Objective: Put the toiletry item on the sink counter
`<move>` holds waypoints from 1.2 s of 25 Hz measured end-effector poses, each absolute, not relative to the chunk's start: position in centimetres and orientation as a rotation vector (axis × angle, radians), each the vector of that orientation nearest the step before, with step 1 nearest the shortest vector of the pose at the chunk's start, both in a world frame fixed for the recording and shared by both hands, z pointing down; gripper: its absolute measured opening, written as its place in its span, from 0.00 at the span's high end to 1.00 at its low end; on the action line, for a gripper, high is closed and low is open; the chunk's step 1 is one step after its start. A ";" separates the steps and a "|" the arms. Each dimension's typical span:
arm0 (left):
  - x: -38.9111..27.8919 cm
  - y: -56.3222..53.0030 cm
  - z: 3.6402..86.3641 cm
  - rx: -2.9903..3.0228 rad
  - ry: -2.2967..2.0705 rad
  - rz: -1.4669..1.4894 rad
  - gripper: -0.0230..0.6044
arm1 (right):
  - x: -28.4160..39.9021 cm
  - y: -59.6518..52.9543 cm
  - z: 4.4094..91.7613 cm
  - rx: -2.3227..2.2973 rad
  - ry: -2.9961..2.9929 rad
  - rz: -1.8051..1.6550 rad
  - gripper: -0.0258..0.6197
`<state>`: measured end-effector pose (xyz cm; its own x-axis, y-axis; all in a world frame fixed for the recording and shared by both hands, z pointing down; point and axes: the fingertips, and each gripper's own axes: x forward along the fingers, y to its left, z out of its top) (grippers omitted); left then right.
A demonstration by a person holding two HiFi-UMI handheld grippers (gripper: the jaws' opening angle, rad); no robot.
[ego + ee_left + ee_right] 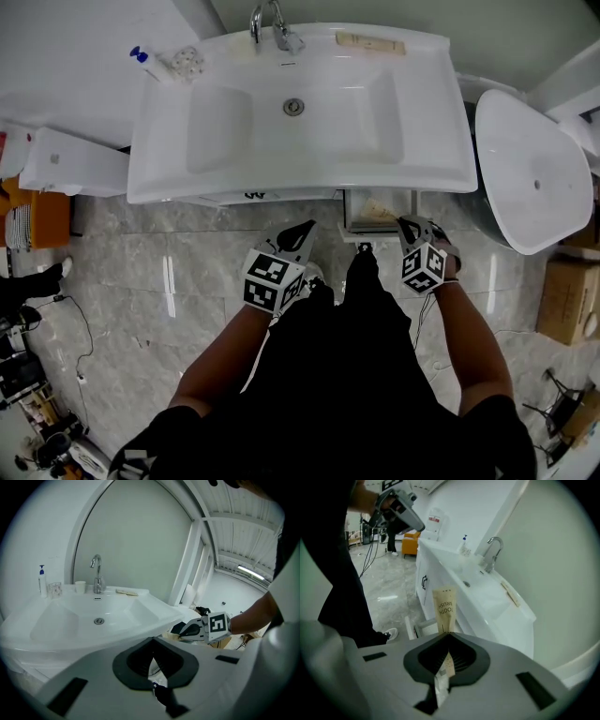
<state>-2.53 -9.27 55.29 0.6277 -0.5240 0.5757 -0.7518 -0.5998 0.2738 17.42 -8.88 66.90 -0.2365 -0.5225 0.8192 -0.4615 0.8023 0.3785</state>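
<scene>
You have the packet (444, 607) in hand but not yet delivered. The pickup looks done, and the carry up to the sink (150, 178) and the set-down on the desk (427, 84) are left. Your right gripper (448, 634) has its jaws clamped flat on the lower part of the packet, a tan paper toothbrush sleeve. Most of the sleeve sticks straight out past the jaw tips, and a short end shows behind them. That gripper sits below and in front of the sink's front edge, toward its right end, so the packet is under desk level and apart from the sink. Your left gripper (152, 641) has its jaws together with nothing between them. It hangs in front of the sink's middle, also below the edge. A second sleeve (370, 42) already lies on the desk behind the basin, right of the faucet (272, 28). The desk at the sink's right end is bare, and I judge that a fair spot. To finish, you'd lift the packet over the sink's front edge, lower it until it lies on the desk, then part the jaws.
</scene>
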 end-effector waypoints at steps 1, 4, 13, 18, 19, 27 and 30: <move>-2.4 -9.1 55.4 2.350 -0.998 0.613 0.96 | 17.4 -8.7 68.3 0.706 -1.857 -0.072 0.95; -2.0 -8.9 55.8 2.338 -0.992 0.621 0.96 | 17.5 -8.4 72.4 0.593 -1.810 -0.077 0.95; -1.8 -9.2 58.2 2.267 -1.005 0.690 0.96 | 17.9 -9.9 82.2 0.361 -1.688 -0.089 0.95; -2.1 -9.0 58.4 2.236 -1.022 0.701 0.96 | 18.2 -10.2 85.8 0.294 -1.629 -0.063 0.95; -2.2 -9.1 58.3 2.235 -1.026 0.699 0.96 | 18.2 -10.2 86.2 0.289 -1.624 -0.059 0.95; -2.5 -9.8 57.9 2.234 -1.045 0.682 0.96 | 17.7 -10.1 87.2 0.283 -1.621 -0.060 0.95; -2.4 -9.9 57.8 2.239 -1.044 0.678 0.96 | 18.1 -10.2 86.9 0.300 -1.620 -0.045 0.95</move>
